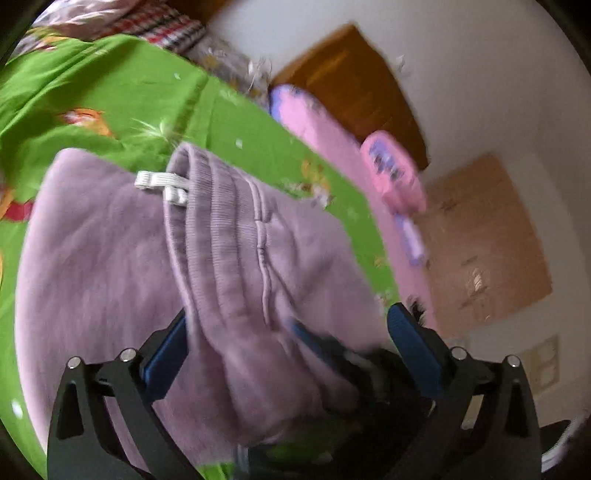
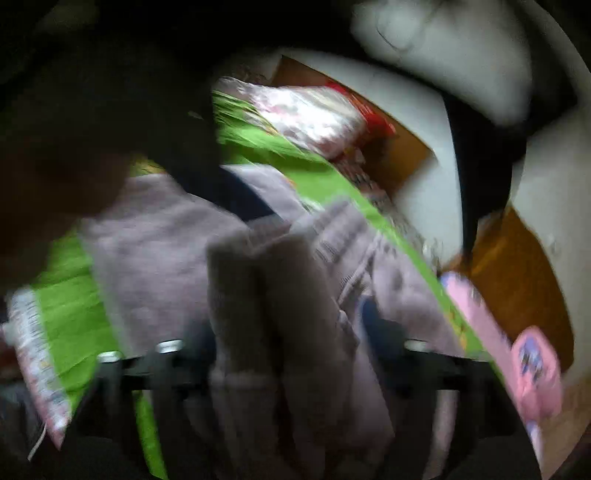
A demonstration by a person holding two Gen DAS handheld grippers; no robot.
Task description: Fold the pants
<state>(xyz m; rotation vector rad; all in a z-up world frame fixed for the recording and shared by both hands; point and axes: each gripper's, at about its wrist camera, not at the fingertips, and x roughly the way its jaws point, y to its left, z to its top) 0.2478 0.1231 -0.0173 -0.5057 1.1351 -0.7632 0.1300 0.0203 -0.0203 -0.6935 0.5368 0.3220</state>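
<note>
Lilac sweatpants (image 1: 122, 258) lie on a green patterned bedsheet (image 1: 110, 85), the ribbed waistband with its white drawstring (image 1: 162, 184) toward the far side. My left gripper (image 1: 288, 328) has its blue-padded fingers (image 1: 166, 358) spread wide, with a fold of the pants bunched between them. In the blurred right wrist view, my right gripper (image 2: 288, 339) has a thick fold of the same pants (image 2: 280, 314) between its fingers. How tightly it is clamped is lost in blur. A dark gripper finger crosses the pants farther away.
A pink blanket (image 1: 317, 122) with a pink and purple pouch (image 1: 395, 173) lies along the bed's right edge. Checked and floral bedding (image 1: 162, 26) is piled at the far end. A wooden headboard (image 1: 354, 88), cardboard (image 1: 484, 236) and a white wall lie beyond.
</note>
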